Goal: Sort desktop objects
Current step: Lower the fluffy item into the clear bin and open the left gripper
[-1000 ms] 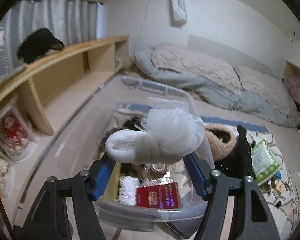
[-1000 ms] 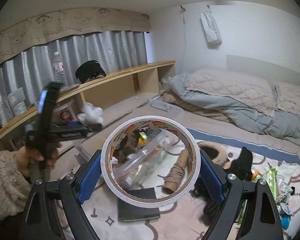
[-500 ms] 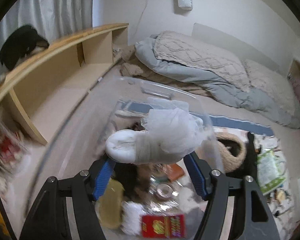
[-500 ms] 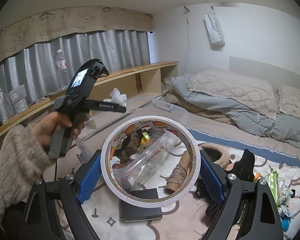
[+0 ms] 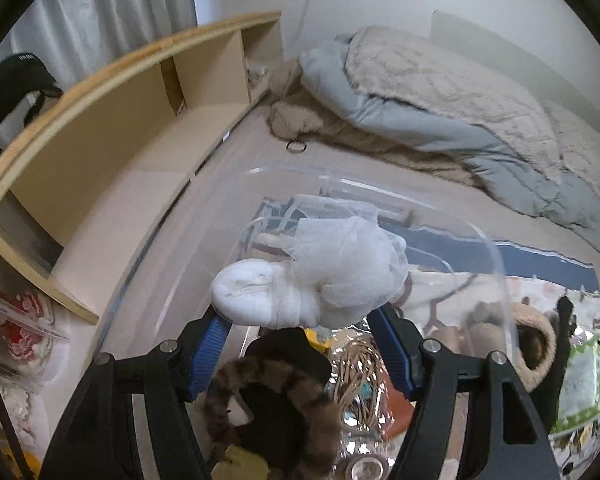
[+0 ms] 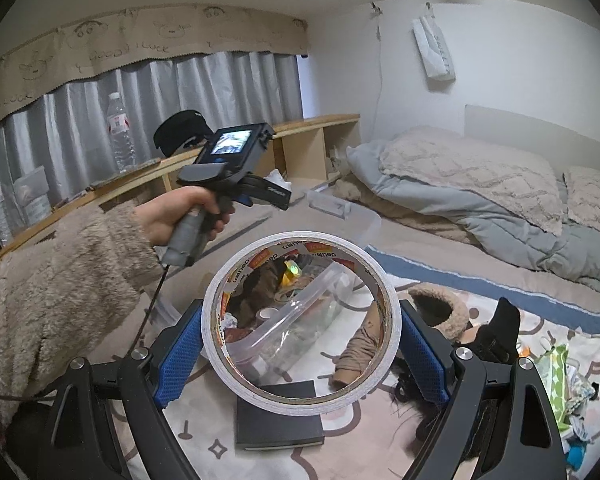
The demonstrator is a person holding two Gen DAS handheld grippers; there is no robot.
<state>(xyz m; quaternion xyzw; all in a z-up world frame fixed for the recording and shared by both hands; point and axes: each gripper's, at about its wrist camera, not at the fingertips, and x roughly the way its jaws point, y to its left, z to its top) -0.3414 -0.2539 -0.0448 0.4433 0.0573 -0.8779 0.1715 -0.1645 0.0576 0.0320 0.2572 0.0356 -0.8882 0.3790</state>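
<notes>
The left tool is closed on a white plush toy with a tulle skirt, its blue pads pinching the padded body from either side, and it holds the toy over the clear plastic storage bin. The bin already holds a furry brown and black item, foil wrappers and other small things. The toy looks very light and soft: it will squash under the pads rather than slip, and the firmer stuffed body is the part to grip, since the loose tulle would pull free or snag on the bin's rim.

The right tool stands wide, its pads pressing the outer rim of a roll of white tape, held above the patterned bed sheet. The roll is stiff and smooth, so a grip across its full width suits it; a squeeze off-centre could let it pop out.
</notes>
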